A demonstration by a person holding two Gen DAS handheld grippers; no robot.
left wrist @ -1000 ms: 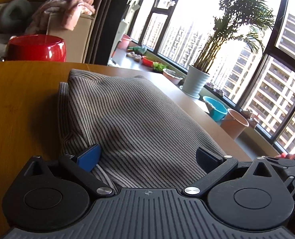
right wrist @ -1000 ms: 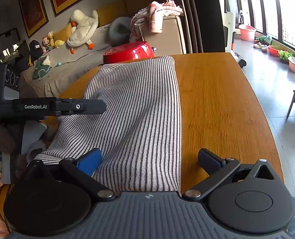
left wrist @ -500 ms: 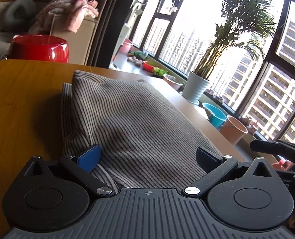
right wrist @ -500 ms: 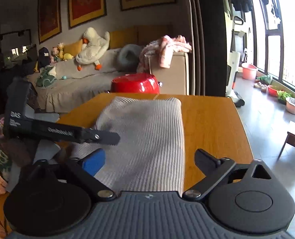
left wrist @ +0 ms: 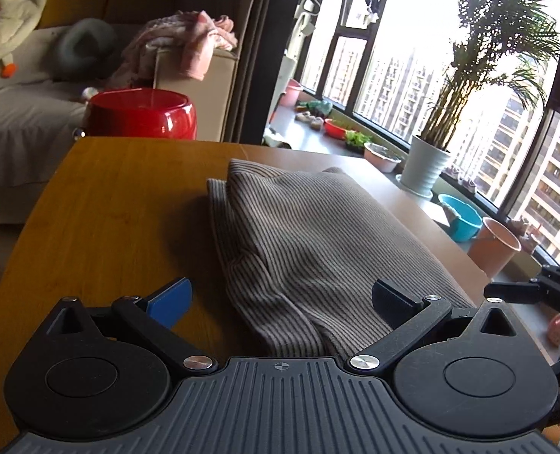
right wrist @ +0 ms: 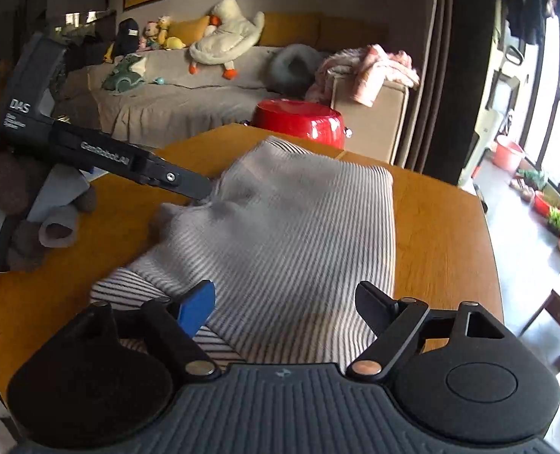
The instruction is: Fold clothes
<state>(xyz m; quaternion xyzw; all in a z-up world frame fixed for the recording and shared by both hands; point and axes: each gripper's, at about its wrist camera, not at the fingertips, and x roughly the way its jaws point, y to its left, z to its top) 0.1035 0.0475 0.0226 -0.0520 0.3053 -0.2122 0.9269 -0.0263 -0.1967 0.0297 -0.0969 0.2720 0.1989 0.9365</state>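
Observation:
A grey striped garment (left wrist: 310, 234) lies folded on the wooden table (left wrist: 109, 208). My left gripper (left wrist: 281, 299) is open above its near end. The blue pad is over bare wood and the dark finger is over the cloth. In the right wrist view the same garment (right wrist: 298, 219) stretches away from my right gripper (right wrist: 285, 300). Its jaws are closing with the near edge of the cloth between them, and the pads do not press on it. The left gripper (right wrist: 200, 189) reaches in from the left, its tip at the bunched left edge of the cloth.
A red pot (right wrist: 298, 123) stands just past the table's far edge. A sofa with plush toys (right wrist: 223, 34) and a pink blanket (right wrist: 367, 68) are behind it. A potted palm (left wrist: 427, 166) and bowls line the window sill. A brown fuzzy sleeve (right wrist: 3, 181) is at the left.
Both grippers have lifted and drawn back from the garment. The left blue pad, once on the cloth's edge, is now over bare wood. The right jaws have narrowed and its view has rolled.

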